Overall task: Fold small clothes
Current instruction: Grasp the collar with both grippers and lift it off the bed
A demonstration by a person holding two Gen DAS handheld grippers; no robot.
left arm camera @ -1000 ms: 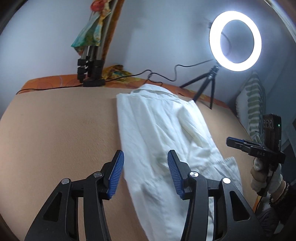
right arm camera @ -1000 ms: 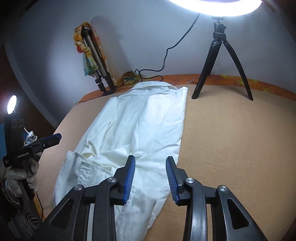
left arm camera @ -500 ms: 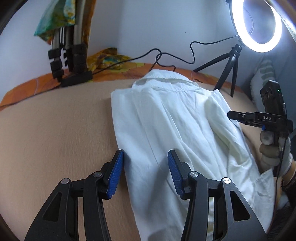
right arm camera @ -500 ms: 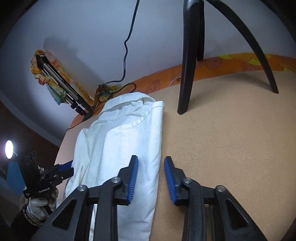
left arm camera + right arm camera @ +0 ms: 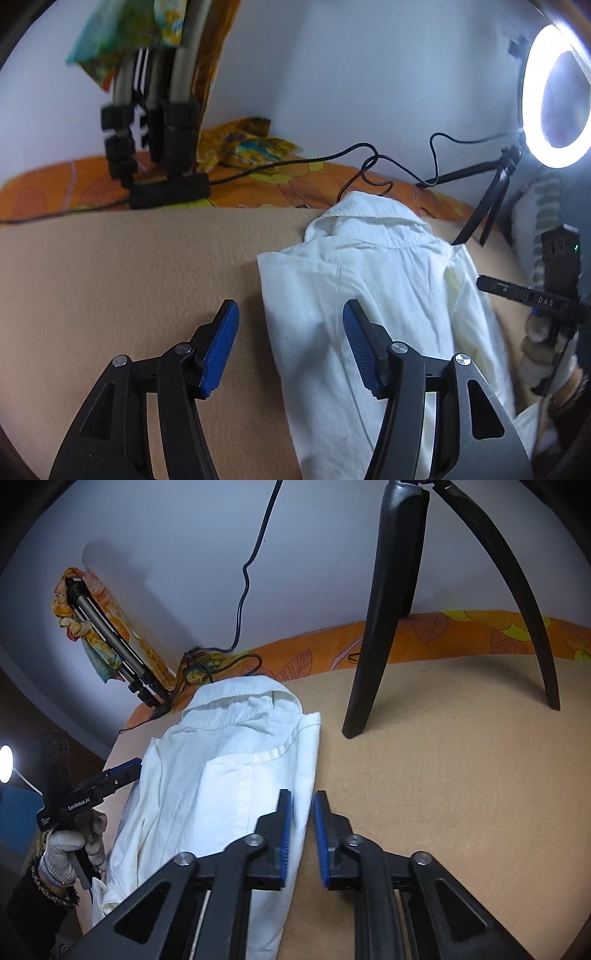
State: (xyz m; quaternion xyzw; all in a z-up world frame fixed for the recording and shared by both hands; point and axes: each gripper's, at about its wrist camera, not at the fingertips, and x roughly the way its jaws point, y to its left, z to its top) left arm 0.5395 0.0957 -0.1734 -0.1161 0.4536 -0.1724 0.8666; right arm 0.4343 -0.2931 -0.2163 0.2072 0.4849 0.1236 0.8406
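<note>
Grippers now up at the shoulder end of the white shirt (image 5: 376, 295), one per long edge.

Both have slid from the hem up toward the collar, so the next lengthwise fold looks ready to start. The left gripper (image 5: 291, 347) straddles its edge, jaws fairly wide and opening, not pinching. The right gripper (image 5: 302, 834) is narrow, cloth edge in the gap, jaws opening, grip unclear. Count: two grippers, one shirt on the bed (image 5: 129, 277), one ring light (image 5: 554, 92), two tripods.
</note>
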